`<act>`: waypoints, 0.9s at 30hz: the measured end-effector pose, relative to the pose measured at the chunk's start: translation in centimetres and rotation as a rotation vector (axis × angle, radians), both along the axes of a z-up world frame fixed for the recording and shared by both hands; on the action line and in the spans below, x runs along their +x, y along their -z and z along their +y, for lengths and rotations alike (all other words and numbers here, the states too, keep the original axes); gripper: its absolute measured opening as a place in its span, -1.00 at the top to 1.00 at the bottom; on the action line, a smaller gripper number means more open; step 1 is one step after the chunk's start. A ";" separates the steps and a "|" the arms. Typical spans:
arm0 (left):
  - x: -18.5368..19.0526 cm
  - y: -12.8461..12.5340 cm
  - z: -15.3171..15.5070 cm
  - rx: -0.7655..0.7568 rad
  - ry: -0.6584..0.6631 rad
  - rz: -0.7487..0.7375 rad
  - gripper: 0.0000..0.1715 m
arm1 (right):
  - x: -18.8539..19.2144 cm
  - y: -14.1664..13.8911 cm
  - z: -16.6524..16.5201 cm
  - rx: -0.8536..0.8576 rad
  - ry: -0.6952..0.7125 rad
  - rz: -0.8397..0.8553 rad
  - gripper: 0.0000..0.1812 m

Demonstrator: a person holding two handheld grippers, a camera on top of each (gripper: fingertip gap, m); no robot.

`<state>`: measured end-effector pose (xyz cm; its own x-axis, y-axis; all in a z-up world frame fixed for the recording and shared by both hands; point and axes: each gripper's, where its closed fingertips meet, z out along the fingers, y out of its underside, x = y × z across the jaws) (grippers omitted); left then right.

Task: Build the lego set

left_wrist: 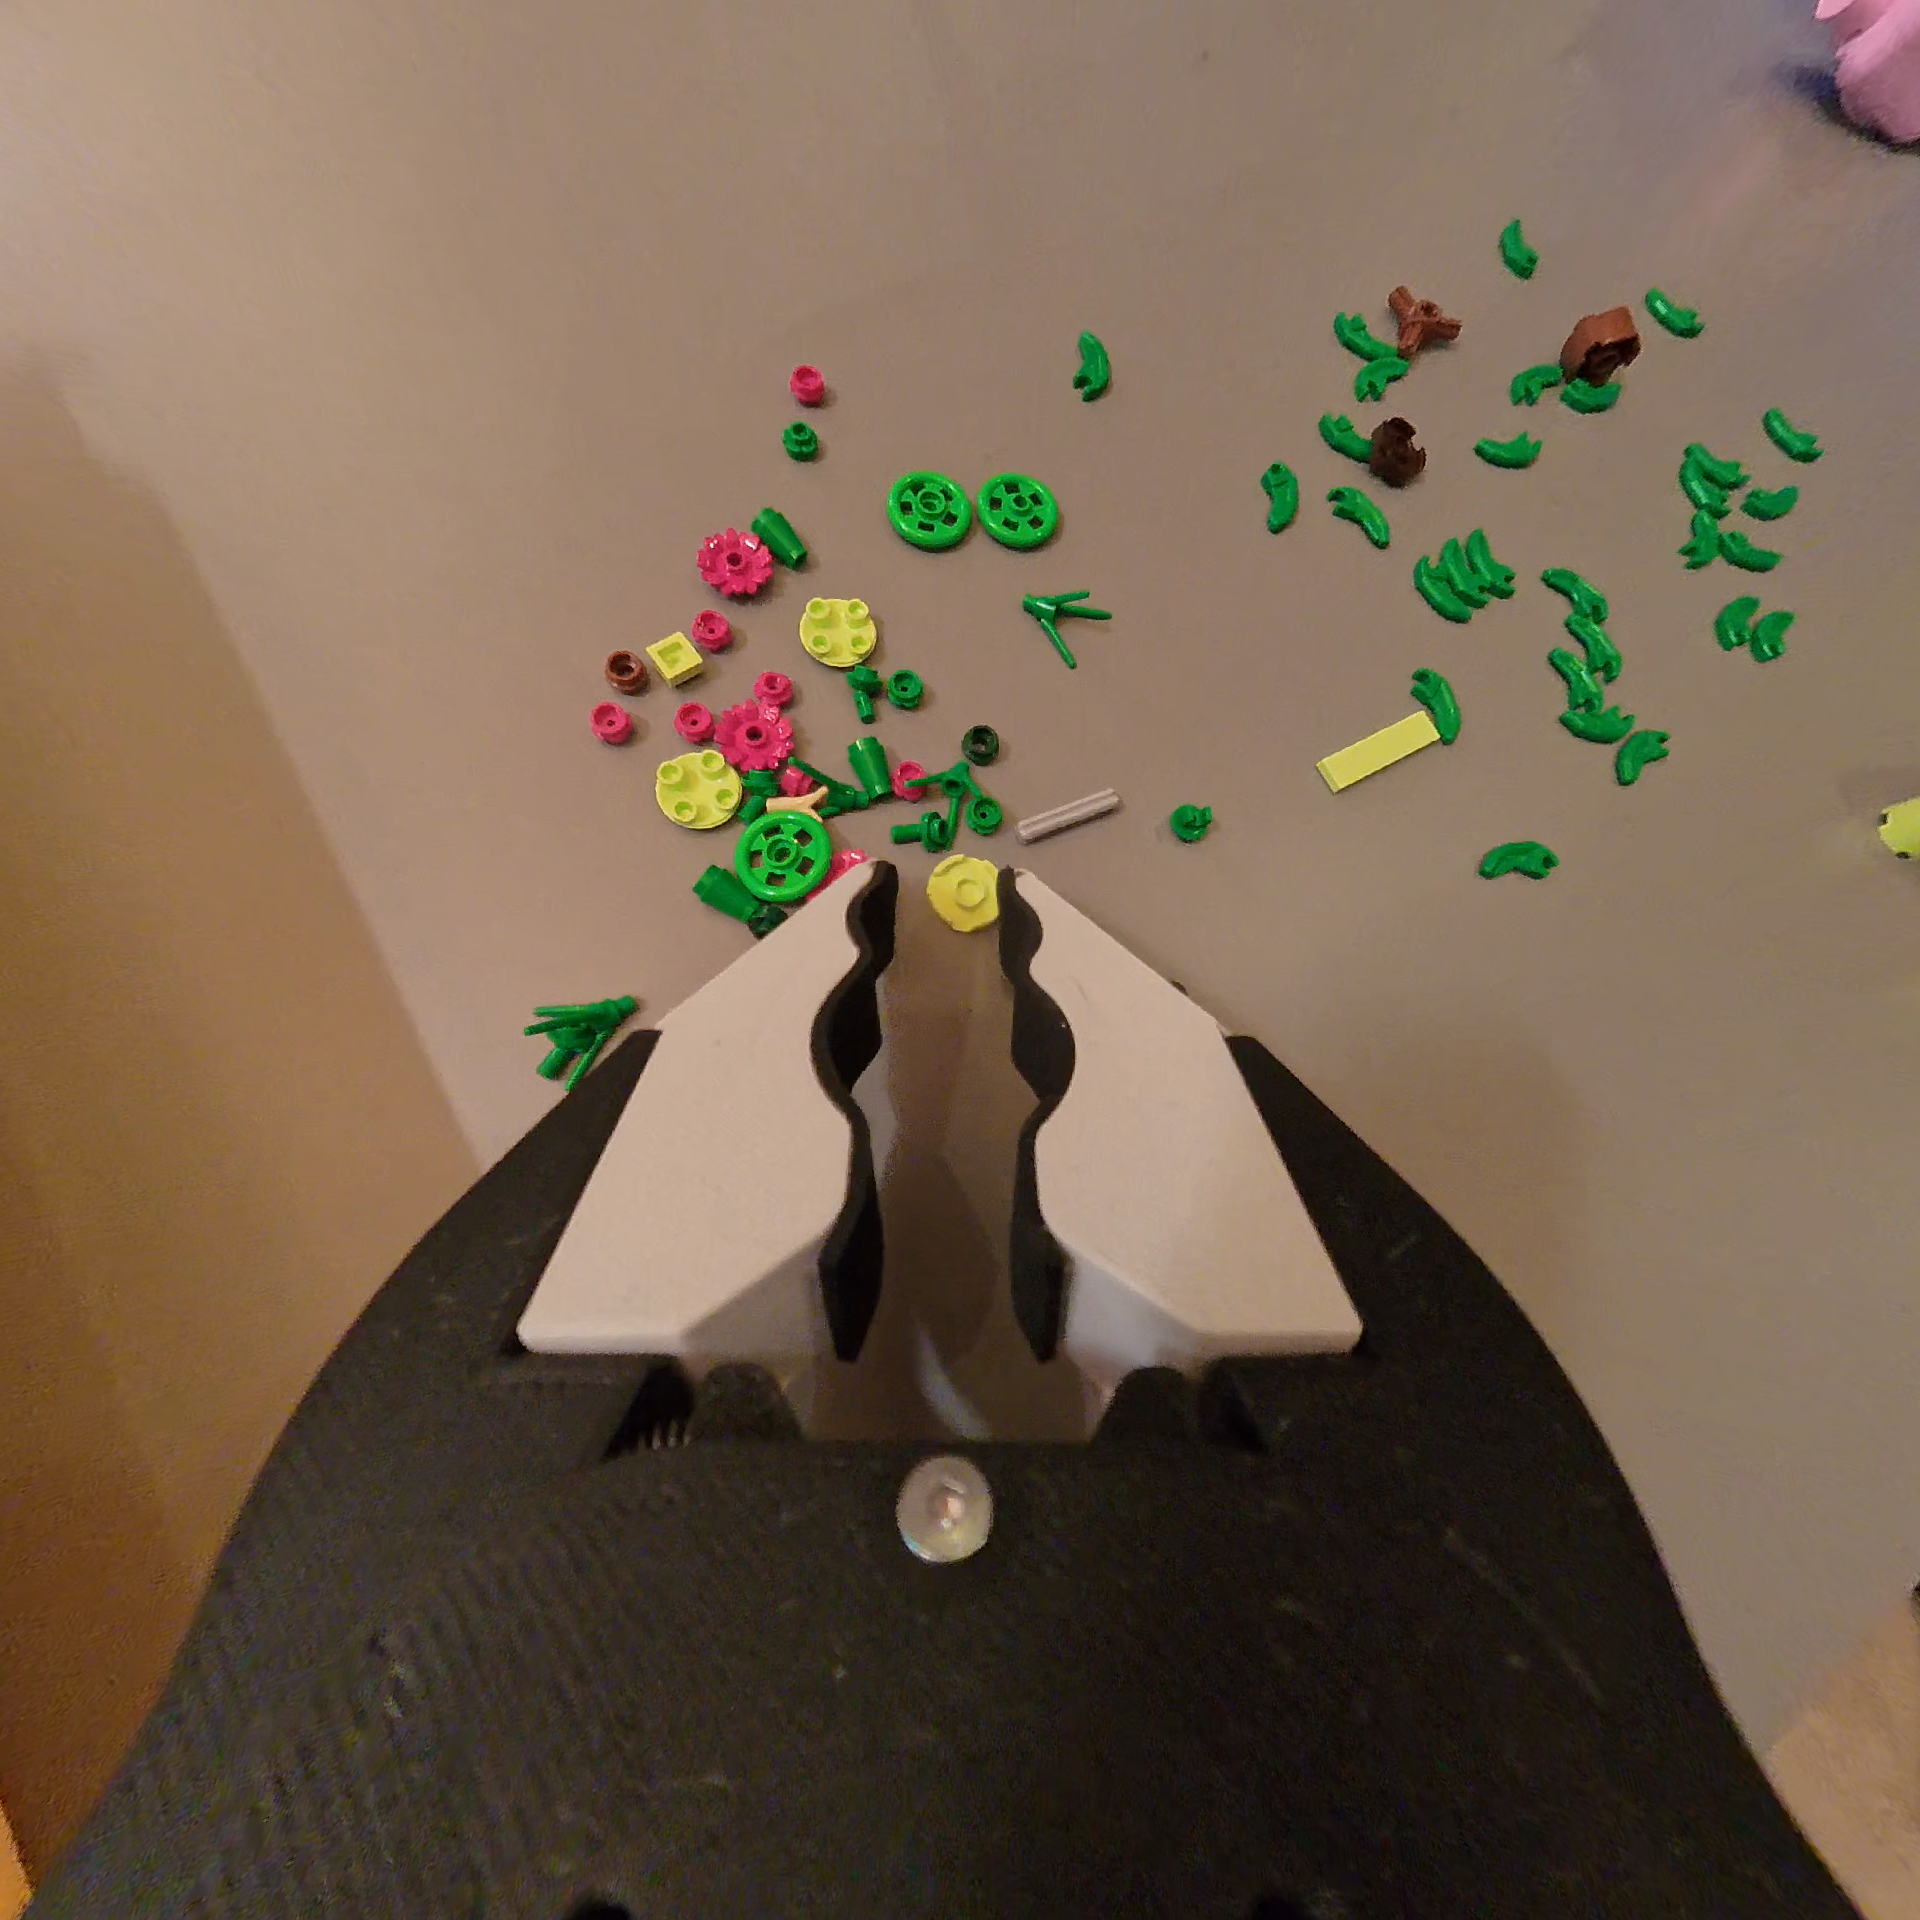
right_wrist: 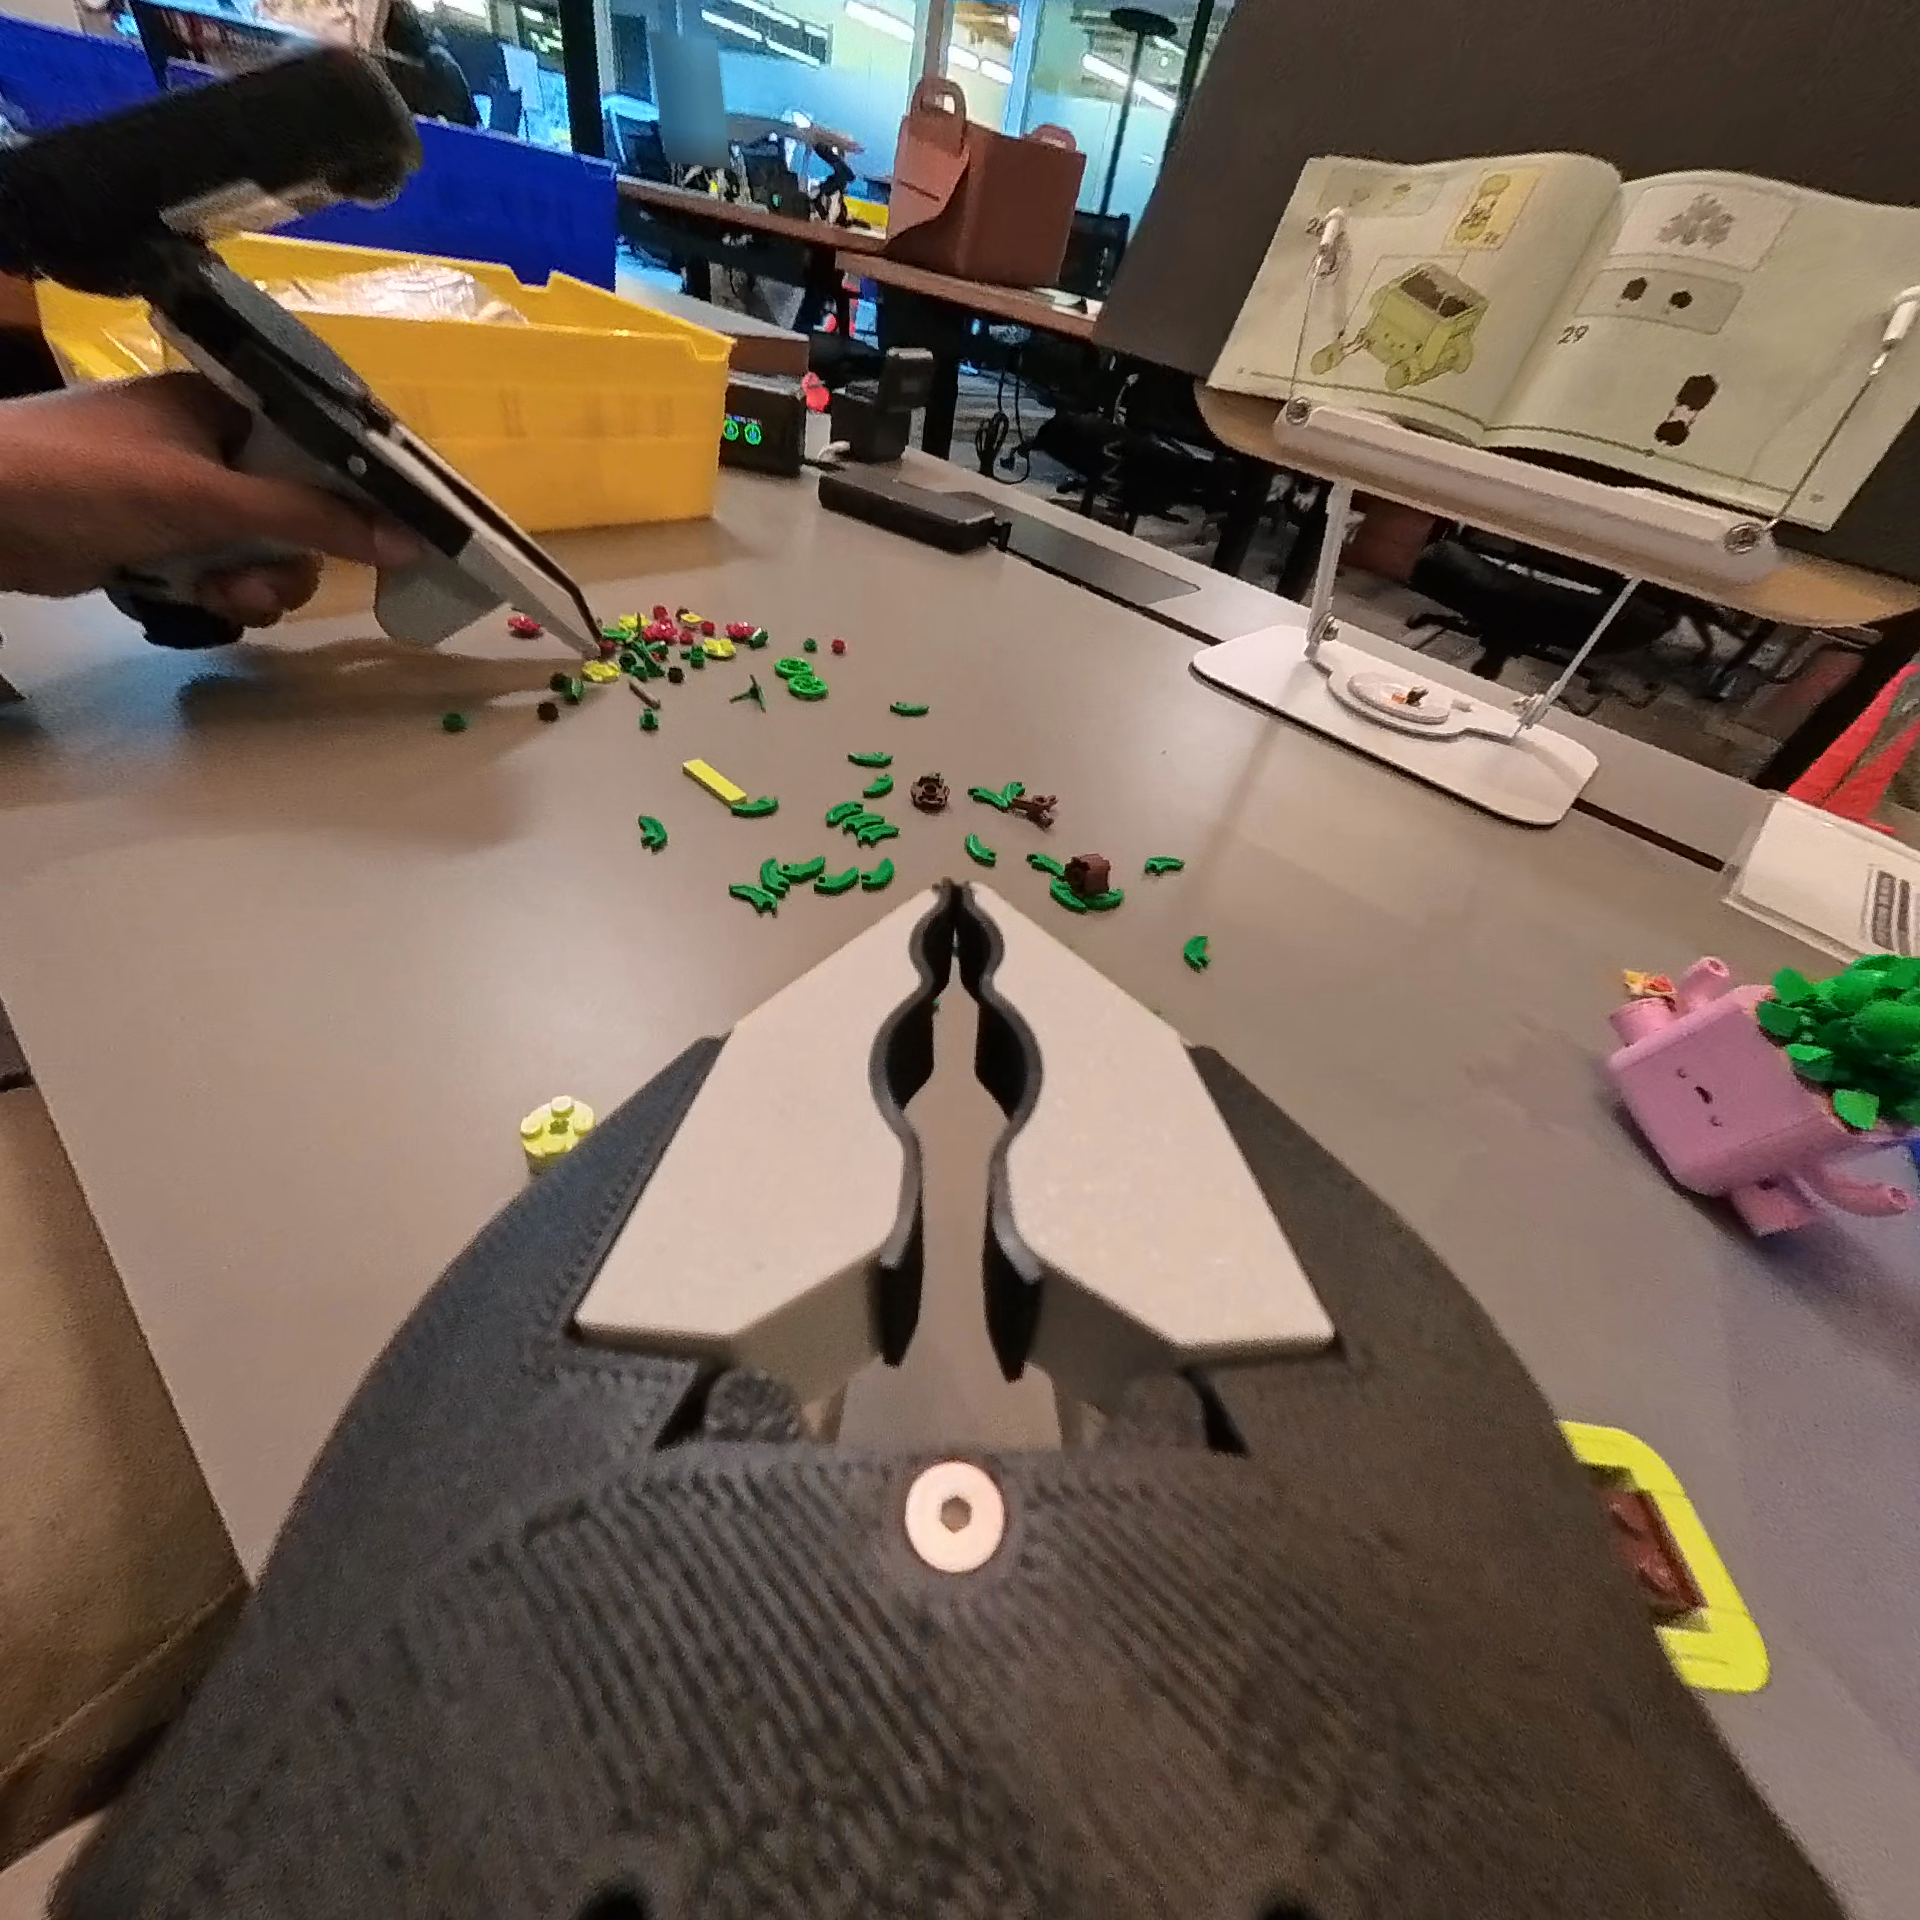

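Loose lego parts lie scattered on the grey table (left_wrist: 416, 312). My left gripper (left_wrist: 950, 891) is open with a narrow gap, tips down at the table. A lime round plate (left_wrist: 961, 894) lies between the tips, against the right finger. A green wheel (left_wrist: 779, 857) sits just left of the left finger. Magenta flowers (left_wrist: 735, 561), two more green wheels (left_wrist: 971, 509) and a grey axle (left_wrist: 1070, 814) lie beyond. My right gripper (right_wrist: 951, 891) is shut and empty above the table, near green leaf pieces (right_wrist: 821, 878). The left gripper also shows in the right wrist view (right_wrist: 597, 636).
A pink lego build with green foliage (right_wrist: 1756, 1101) lies at the right. An open instruction booklet (right_wrist: 1558, 312) stands on a holder at the back right. A yellow bin (right_wrist: 520, 395) stands at the back left. A lime round piece (right_wrist: 556, 1127) and a lime tile (left_wrist: 1377, 750) lie apart. About 30 cm separates my left fingertips from my right.
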<state>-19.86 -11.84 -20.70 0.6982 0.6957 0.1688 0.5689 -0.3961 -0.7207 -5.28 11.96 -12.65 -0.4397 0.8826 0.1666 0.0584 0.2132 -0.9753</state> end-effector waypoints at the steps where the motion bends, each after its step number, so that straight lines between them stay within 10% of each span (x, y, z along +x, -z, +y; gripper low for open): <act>1: 0.1 0.1 0.1 -0.008 0.002 0.000 0.78 | 0.1 -0.1 0.1 -0.009 -0.002 0.005 1.00; 12: 0.2 -0.2 0.7 -0.041 0.000 0.058 0.90 | 0.3 -0.5 0.0 -0.011 -0.005 0.031 1.00; 19: 1.9 -5.2 3.6 0.329 0.091 0.027 0.90 | 0.3 -0.4 -0.4 0.030 -0.005 0.041 1.00; 27: 10.3 -11.3 12.2 0.954 0.449 -0.352 0.91 | 1.4 -4.1 -7.2 0.227 -0.099 0.250 0.86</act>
<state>-9.58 0.40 -9.37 0.6616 -0.1292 0.7386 0.7460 0.0136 -0.6659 -3.89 4.76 -8.58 -0.4420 0.7657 0.4672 -0.2079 0.4192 -0.8838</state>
